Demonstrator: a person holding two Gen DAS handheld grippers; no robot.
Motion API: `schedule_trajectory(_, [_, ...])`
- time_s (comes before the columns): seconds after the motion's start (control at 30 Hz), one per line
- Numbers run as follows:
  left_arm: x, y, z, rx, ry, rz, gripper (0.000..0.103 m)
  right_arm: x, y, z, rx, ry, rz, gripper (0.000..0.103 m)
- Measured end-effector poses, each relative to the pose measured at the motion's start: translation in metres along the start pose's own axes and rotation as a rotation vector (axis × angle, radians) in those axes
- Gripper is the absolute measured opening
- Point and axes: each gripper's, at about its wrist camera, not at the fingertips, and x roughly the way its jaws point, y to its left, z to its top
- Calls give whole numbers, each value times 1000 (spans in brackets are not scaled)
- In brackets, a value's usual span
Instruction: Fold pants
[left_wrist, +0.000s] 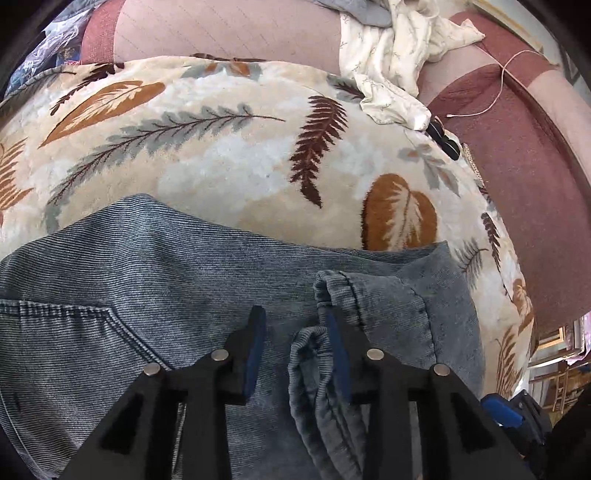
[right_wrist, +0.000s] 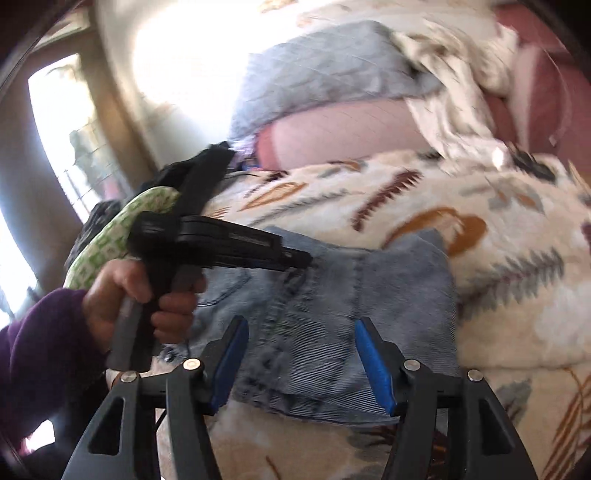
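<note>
Blue denim pants (left_wrist: 177, 280) lie folded on a leaf-patterned blanket (left_wrist: 229, 155). In the left wrist view my left gripper (left_wrist: 295, 328) is open just above the denim, with a bunched hem fold (left_wrist: 317, 373) lying between its jaws against the right pad. In the right wrist view the folded pants (right_wrist: 354, 310) lie ahead. My right gripper (right_wrist: 301, 332) is open above their near edge and holds nothing. The left gripper (right_wrist: 291, 258), held by a hand, rests its tip on the denim.
A crumpled white printed cloth (left_wrist: 399, 59) and a grey garment (right_wrist: 317, 74) lie at the far side on a pink and maroon mattress (left_wrist: 517, 155). A thin cord (left_wrist: 495, 92) lies on the mattress. A bright window (right_wrist: 66, 129) is at left.
</note>
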Motion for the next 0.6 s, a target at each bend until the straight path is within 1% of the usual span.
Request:
schedule_trajectory(0.13, [-2,1,1,-5,-15,17,35,6,-21,3,100,35,-17,64])
schedule_trajectory(0.2, [-3,2,0,-5,-24,28,35,9,-31,5,160,52,-5,64])
schedule_trajectory(0.3, [0,1,0,-2,-11,22,34,15,-46,4,240,78,12,64])
schedule_trajectory(0.33, [0,0,-1,1,-12,24,32,16,-48,4,251,84,11,64])
schedule_trajectory(0.4, [0,-2,0,2,-19,14,19,14,-49,1,250,85,4,64])
schedule_trajectory(0.43, [0,-3,1,6,-24,18,18,15,-47,1,244,85,-1,64])
schedule_trajectory(0.47, [0,-5,2,14,-29,31,12,15,-46,1,237,84,-5,64])
schedule_trajectory(0.5, [0,-5,3,17,-31,37,9,16,-44,1,231,83,-8,64])
schedule_trajectory(0.53, [-1,-5,5,15,-33,36,9,16,-43,1,227,84,-9,64])
schedule_trajectory(0.6, [-4,-5,10,10,-44,23,5,18,-42,0,226,87,-8,64])
